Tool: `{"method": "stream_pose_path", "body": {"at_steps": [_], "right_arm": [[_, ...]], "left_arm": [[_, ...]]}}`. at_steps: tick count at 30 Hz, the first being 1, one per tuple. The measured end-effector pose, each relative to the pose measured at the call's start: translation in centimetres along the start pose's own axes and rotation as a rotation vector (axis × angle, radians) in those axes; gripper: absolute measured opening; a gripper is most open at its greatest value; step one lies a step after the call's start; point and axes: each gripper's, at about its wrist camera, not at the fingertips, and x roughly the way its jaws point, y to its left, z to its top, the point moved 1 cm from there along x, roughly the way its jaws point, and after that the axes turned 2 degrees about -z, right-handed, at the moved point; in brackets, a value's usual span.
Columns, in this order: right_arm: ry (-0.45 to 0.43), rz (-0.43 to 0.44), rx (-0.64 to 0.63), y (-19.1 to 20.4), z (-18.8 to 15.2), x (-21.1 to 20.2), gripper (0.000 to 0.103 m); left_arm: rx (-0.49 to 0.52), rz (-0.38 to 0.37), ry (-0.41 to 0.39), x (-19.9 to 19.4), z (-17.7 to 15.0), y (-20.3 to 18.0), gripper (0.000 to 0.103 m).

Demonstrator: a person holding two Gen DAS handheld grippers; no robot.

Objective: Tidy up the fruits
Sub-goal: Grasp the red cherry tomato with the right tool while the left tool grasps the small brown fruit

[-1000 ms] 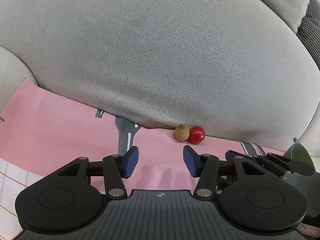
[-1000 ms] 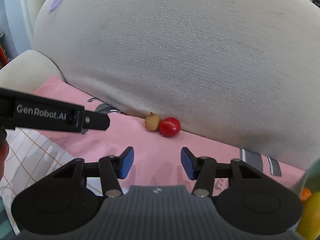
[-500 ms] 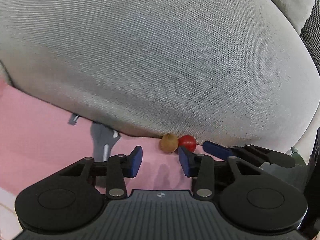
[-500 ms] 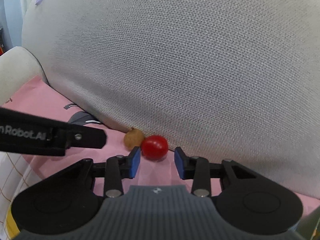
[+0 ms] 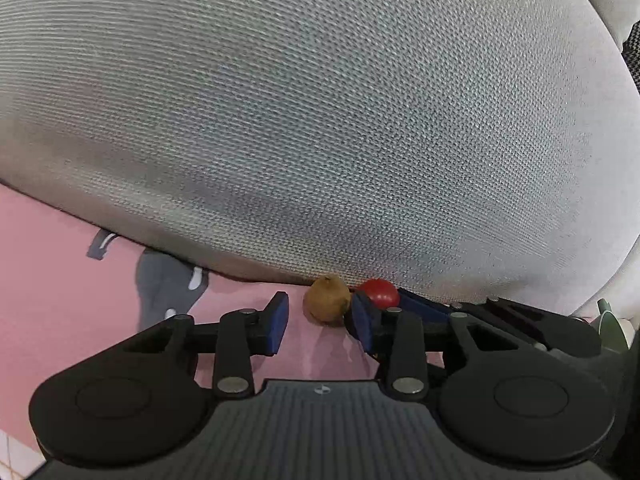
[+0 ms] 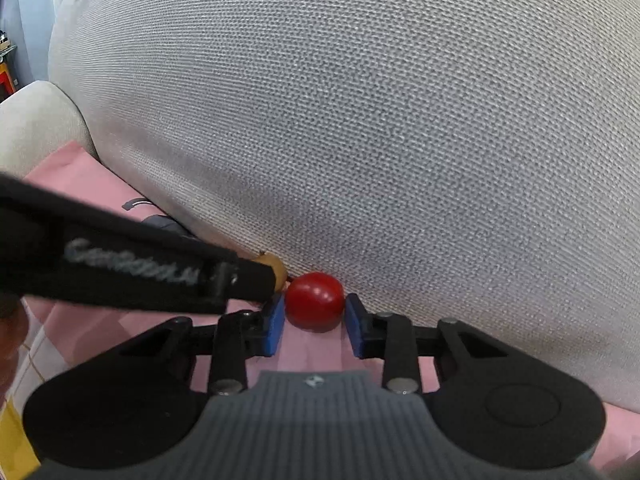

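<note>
Right tool (image 6: 314,320) clamping red fruit (image 6: 315,300) against the cushion (image 6: 360,120); left tool (image 5: 318,326) closing, jaws apart around brown fruit (image 5: 327,300). Squeezing gently, lifting straight up, avoiding tool collision.

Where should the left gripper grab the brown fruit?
Across its round middle, coming from the front. The brown fruit sits against the cushion behind and touches the red fruit on its right, so only its front and left side are free.
</note>
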Motion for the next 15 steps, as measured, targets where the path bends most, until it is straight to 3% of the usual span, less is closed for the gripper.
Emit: {"method": "stream_pose_path", "body": {"at_steps": [15], "right_arm": [[0.006,-0.023,0.003,-0.8,-0.1,0.4,0.029]], "left_arm": [[0.009,0.001,0.032,3.6,-0.3,-2.7,0.028]]}}
